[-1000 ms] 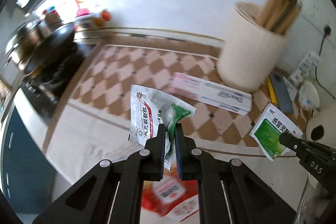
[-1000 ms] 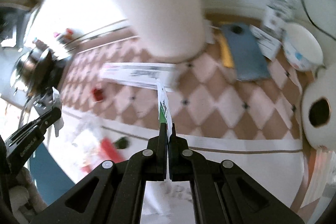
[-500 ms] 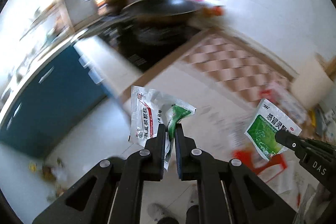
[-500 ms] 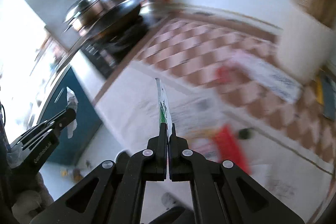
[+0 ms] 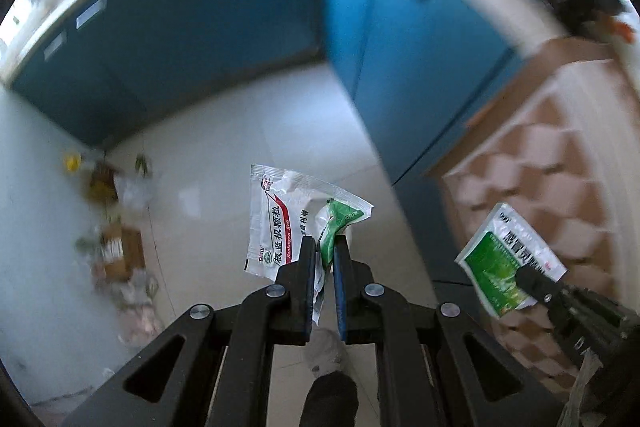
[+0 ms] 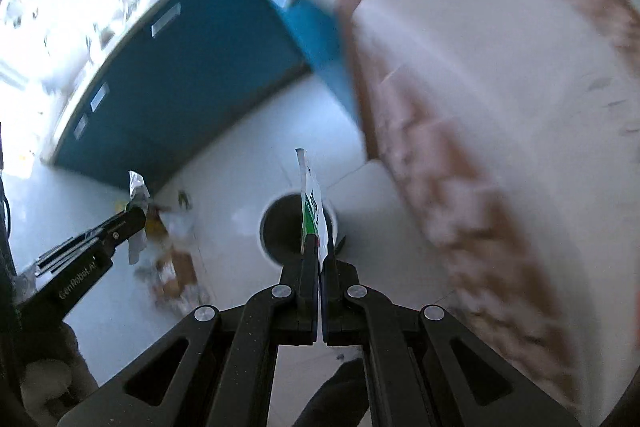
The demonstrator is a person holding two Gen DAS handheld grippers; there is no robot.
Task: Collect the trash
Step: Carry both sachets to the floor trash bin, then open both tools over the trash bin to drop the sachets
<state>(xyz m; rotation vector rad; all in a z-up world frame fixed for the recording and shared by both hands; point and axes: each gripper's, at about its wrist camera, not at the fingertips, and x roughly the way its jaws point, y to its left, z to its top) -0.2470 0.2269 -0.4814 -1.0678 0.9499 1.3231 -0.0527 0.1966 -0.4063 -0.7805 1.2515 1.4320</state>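
My left gripper (image 5: 323, 247) is shut on a crumpled white sachet (image 5: 276, 223) with red and green print, held above the floor. It shows at the left of the right wrist view (image 6: 136, 215). My right gripper (image 6: 320, 247) is shut on a green and white sachet (image 6: 312, 199), seen edge-on. The same green sachet (image 5: 508, 263) shows at the right of the left wrist view. A round white bin (image 6: 336, 223) with a dark opening stands on the floor right behind the green sachet.
Blue cabinets (image 5: 200, 27) line the far side of the pale tiled floor (image 5: 224, 131). Scattered litter (image 5: 116, 247) lies on the floor at the left. The checkered counter (image 6: 500, 107) rises at the right.
Both grippers have swung left and down, away from the checkered counter, and face the floor and blue cabinets. Each keeps its sachet. The bin has come into the right wrist view.
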